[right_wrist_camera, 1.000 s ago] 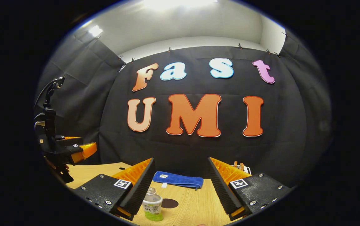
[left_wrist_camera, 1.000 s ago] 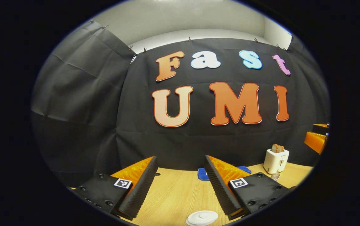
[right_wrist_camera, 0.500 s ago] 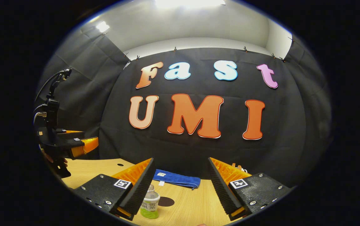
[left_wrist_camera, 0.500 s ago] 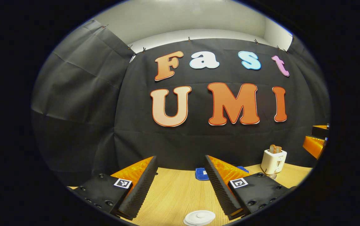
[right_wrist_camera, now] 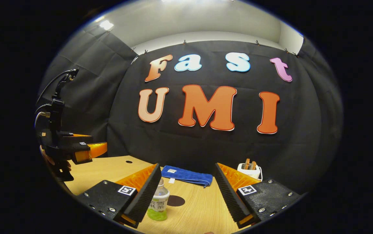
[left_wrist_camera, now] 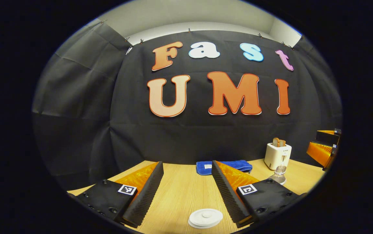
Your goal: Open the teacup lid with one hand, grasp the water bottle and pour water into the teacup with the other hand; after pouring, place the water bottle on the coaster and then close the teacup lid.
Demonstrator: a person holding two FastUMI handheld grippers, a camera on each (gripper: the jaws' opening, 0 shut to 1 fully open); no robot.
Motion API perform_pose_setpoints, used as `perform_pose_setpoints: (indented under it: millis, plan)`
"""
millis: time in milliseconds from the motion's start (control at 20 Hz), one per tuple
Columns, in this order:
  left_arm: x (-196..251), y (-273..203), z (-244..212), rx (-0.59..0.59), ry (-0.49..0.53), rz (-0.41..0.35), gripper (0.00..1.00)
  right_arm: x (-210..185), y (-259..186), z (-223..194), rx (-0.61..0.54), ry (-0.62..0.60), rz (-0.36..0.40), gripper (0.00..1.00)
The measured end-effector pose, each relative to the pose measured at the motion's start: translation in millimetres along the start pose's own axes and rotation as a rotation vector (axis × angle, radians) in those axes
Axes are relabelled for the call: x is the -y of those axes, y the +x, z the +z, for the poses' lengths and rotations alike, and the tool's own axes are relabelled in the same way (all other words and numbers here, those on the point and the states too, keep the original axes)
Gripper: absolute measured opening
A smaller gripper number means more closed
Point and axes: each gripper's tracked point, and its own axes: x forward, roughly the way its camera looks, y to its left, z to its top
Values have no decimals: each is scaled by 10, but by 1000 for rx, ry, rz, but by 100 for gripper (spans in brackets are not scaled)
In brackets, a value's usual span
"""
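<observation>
Left gripper view: left gripper point(left_wrist_camera: 186, 191) held above the wooden table point(left_wrist_camera: 179, 191), fingers wide apart, nothing between the pads. The white teacup lid point(left_wrist_camera: 205, 217) sits low in the gap, at about 5 o'clock from the gripper's midpoint, closer to the right finger but not touching it. The cup under the lid is hidden at this angle. Blue towel point(left_wrist_camera: 206, 167) lies folded at the far edge of the table at 12 o'clock, partly covered by the right finger's tip. White toaster point(left_wrist_camera: 277, 155) with bread slices in its slots stands at 2 o'clock near the wall; a small clear glass item point(left_wrist_camera: 279, 174) stands just in front of it — too small to tell what it is. The right gripper's orange finger point(left_wrist_camera: 319, 152) shows at 3 o'clock at the picture's edge.

Right gripper view: right gripper point(right_wrist_camera: 186, 191) also above the table, fingers spread wide, gripping nothing. The water bottle point(right_wrist_camera: 158, 204) — clear, green liquid at the bottom, labelled — stands upright just beside the left finger's inner pad; I cannot tell whether they touch. The dark round coaster point(right_wrist_camera: 175, 201) lies on the table just right of the bottle, at about 6 o'clock from the towel. The left gripper's body with its cable is at 9 o'clock, raised over the table's left side.
</observation>
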Motion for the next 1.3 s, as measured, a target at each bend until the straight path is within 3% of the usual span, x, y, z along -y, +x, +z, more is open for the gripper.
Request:
perform_pose_setpoints:
  millis: [250,650,950,1000,1300]
  plan:
    - [162,3,-341,-66,27,-59,95,-120,20,-325,-62,13,51,98]
    - [388,-2,-970,-195,54,-149,98,-269,84,-809,-155,38,107,98]
    - [485,-12,-1506,-331,87,-196,89,-355,98,-1028,-198,77,144,98]
    - [499,-2,-1589,-349,94,-202,84,-370,107,-1048,-203,77,150,98]
    - [584,19,-1712,-365,131,-217,82,-496,117,-1154,-219,58,192,98]
